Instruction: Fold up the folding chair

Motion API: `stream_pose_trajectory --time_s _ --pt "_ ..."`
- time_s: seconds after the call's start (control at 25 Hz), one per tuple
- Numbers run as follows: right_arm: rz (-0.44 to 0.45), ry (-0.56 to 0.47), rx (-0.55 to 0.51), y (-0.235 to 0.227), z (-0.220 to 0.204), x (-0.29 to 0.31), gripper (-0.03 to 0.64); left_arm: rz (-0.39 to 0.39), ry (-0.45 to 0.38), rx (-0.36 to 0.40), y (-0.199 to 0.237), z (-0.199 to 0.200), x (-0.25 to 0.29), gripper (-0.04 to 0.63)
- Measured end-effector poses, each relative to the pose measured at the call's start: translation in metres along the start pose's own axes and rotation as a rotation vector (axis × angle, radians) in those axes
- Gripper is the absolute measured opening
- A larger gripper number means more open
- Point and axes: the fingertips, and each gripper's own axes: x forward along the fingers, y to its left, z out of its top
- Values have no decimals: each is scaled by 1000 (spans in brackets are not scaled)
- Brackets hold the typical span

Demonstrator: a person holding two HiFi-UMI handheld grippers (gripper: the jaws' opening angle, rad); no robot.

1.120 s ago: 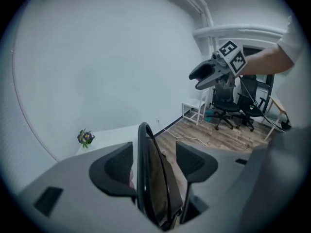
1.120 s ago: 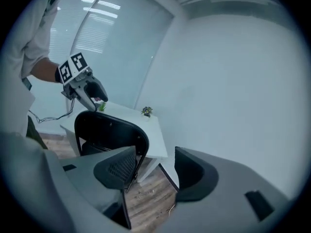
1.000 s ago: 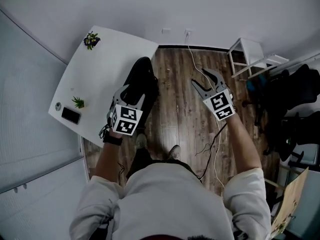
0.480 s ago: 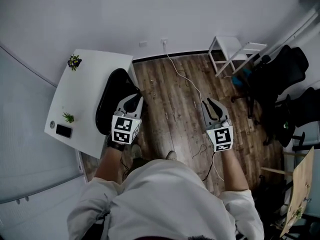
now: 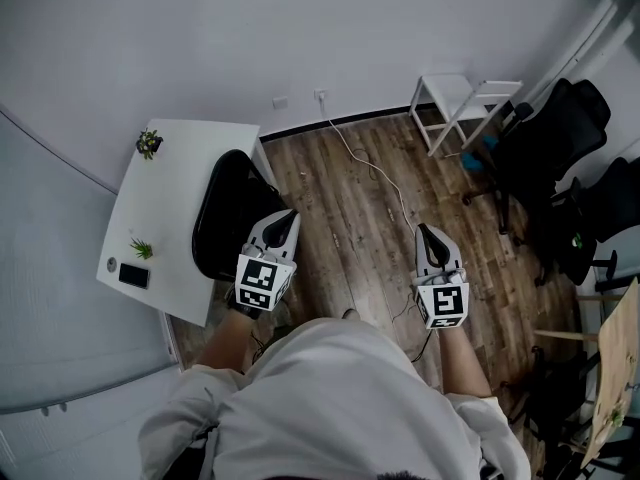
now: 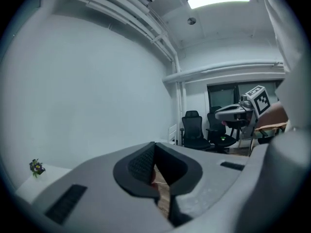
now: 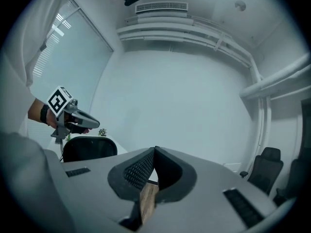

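Note:
A black chair (image 5: pixel 225 218) stands on the wood floor against the white table (image 5: pixel 175 188), and its back shows at the left of the right gripper view (image 7: pixel 90 149). My left gripper (image 5: pixel 288 218) hovers just right of the chair, apart from it, jaws shut with nothing between them (image 6: pixel 154 145). My right gripper (image 5: pixel 428 233) hangs over bare floor further right, also shut and empty (image 7: pixel 155 150). Each gripper shows in the other's view: the right gripper (image 6: pixel 223 113) and the left gripper (image 7: pixel 90 123).
The table carries two small plants (image 5: pixel 149 143) and a phone (image 5: pixel 132 275). A cable (image 5: pixel 375 168) runs over the floor from the wall. A white stool (image 5: pixel 460 103) stands at the wall, with black office chairs (image 5: pixel 560 138) at the right.
Both grippers have drawn back toward my body, the left one off the black chair. Their jaws stood open a second ago and are shut now.

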Motion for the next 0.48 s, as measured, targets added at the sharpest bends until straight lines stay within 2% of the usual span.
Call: stream_pose_trajectory --time_s 0.16,0.48 --pt "-5 -11 34 -1 2 -7 18 -14 24 -1 -12 -8 -4 8" --pt "4 -20 59 5 2 -3 18 6 37 -10 -4 -15 -13 8"
